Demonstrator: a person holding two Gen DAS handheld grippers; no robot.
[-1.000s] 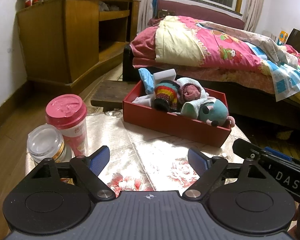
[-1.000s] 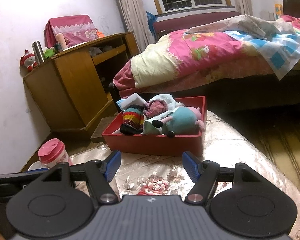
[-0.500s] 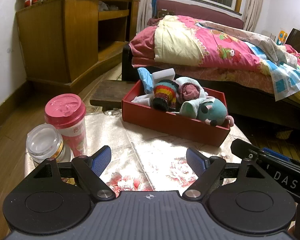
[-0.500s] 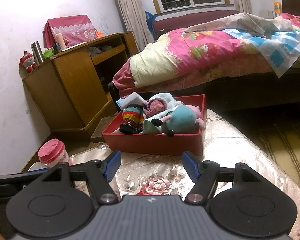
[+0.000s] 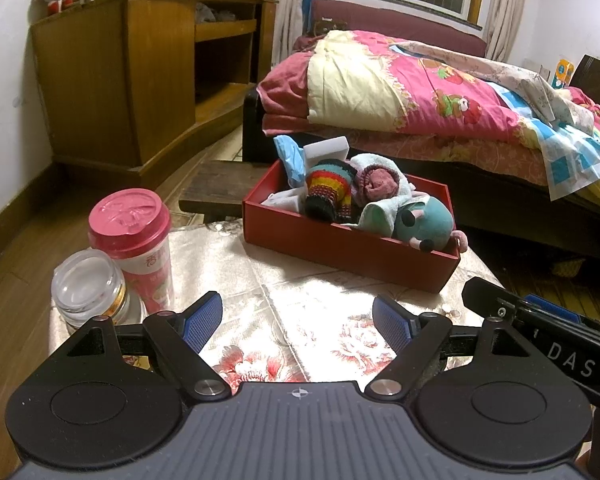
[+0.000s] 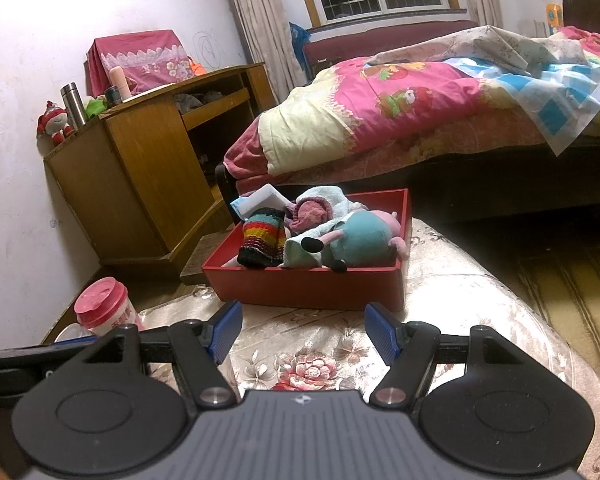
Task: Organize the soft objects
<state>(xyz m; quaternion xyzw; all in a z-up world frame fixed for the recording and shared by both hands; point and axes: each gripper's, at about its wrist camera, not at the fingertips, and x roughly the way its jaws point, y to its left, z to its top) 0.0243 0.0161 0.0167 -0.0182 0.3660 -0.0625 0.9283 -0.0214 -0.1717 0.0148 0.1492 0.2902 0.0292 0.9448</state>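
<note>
A red box point(image 5: 352, 250) point(image 6: 308, 286) stands on the floral-cloth table point(image 5: 284, 292). It holds a rainbow striped knit sock point(image 5: 328, 190) point(image 6: 262, 242), a pink rolled cloth in a pale towel point(image 5: 378, 178) point(image 6: 314, 210), a teal plush toy point(image 5: 424, 224) point(image 6: 360, 242), a blue cloth point(image 5: 290, 156) and a white block point(image 5: 326, 148). My left gripper point(image 5: 298, 322) is open and empty, above the table in front of the box. My right gripper point(image 6: 304, 330) is open and empty, also in front of the box; it shows at the right of the left wrist view point(image 5: 540, 320).
A pink-lidded cup point(image 5: 130, 240) point(image 6: 104, 306) and a clear-lidded jar point(image 5: 88, 284) stand at the table's left edge. A wooden cabinet point(image 5: 140, 72) stands at the left wall. A bed with pink quilts point(image 5: 420, 92) lies behind. A dark low stool point(image 5: 216, 188) sits beyond the table.
Both views have shifted very slightly; the left gripper drew back a touch. The fingers stay open and the box contents have not moved.
</note>
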